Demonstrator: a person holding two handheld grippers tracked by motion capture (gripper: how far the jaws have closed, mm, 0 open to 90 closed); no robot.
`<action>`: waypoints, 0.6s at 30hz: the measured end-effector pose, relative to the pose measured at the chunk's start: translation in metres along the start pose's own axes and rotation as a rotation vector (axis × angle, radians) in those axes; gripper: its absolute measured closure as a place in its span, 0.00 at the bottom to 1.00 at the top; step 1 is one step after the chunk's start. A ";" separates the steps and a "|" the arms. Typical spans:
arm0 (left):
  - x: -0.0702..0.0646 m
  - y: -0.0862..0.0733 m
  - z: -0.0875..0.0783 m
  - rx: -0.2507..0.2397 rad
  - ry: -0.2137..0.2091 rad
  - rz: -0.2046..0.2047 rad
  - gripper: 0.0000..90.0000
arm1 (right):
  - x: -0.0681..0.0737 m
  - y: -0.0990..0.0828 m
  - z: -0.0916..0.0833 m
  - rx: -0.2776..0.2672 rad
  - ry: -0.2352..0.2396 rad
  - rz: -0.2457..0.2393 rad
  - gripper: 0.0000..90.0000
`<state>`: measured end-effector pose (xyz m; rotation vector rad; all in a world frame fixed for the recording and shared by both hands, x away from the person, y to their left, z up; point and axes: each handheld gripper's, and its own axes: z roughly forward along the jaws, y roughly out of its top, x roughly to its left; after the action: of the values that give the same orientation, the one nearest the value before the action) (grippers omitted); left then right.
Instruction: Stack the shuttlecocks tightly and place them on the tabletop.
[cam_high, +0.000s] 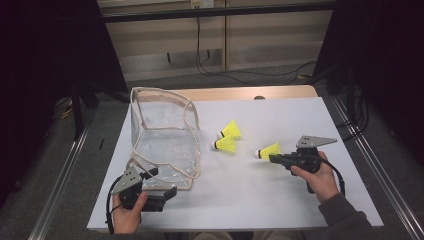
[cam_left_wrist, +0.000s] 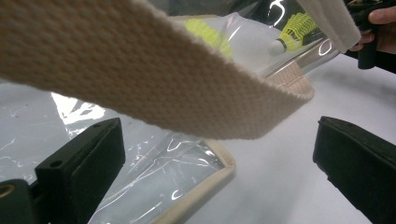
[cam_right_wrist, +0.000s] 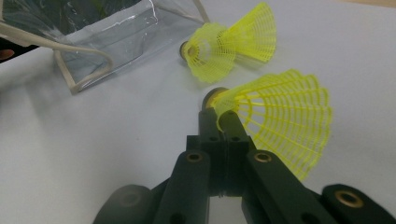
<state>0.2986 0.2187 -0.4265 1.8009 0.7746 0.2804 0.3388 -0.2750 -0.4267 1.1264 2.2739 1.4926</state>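
My right gripper (cam_high: 273, 158) is shut on the mesh skirt of a yellow shuttlecock (cam_high: 268, 151) at the table's right middle. In the right gripper view the jaws (cam_right_wrist: 219, 117) pinch the skirt just behind the cork of that shuttlecock (cam_right_wrist: 285, 126). Two more yellow shuttlecocks (cam_high: 231, 130) (cam_high: 225, 145) lie side by side to its left. A clear plastic bag (cam_high: 165, 135) with beige trim stands open at the left. My left gripper (cam_high: 161, 183) is open at the bag's near corner. The bag's beige strap (cam_left_wrist: 140, 70) hangs between and above its pads (cam_left_wrist: 79, 163), untouched.
A white sheet (cam_high: 280, 200) covers the table, with a wooden edge (cam_high: 240, 93) showing at the back. Metal rails (cam_high: 65, 170) run along both sides. Cables (cam_high: 235, 72) lie on the floor beyond the table.
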 end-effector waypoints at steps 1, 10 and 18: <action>0.000 0.000 0.000 0.000 0.000 0.001 0.02 | 0.000 0.000 0.000 0.000 -0.002 -0.001 1.00; 0.000 0.000 0.000 0.000 0.000 0.000 0.02 | 0.000 0.004 0.004 0.001 -0.004 -0.003 1.00; 0.000 0.000 0.000 0.000 0.001 0.000 0.02 | 0.001 0.010 0.008 -0.003 -0.005 -0.008 1.00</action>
<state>0.2985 0.2184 -0.4265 1.8012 0.7753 0.2813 0.3472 -0.2664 -0.4221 1.1179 2.2694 1.4886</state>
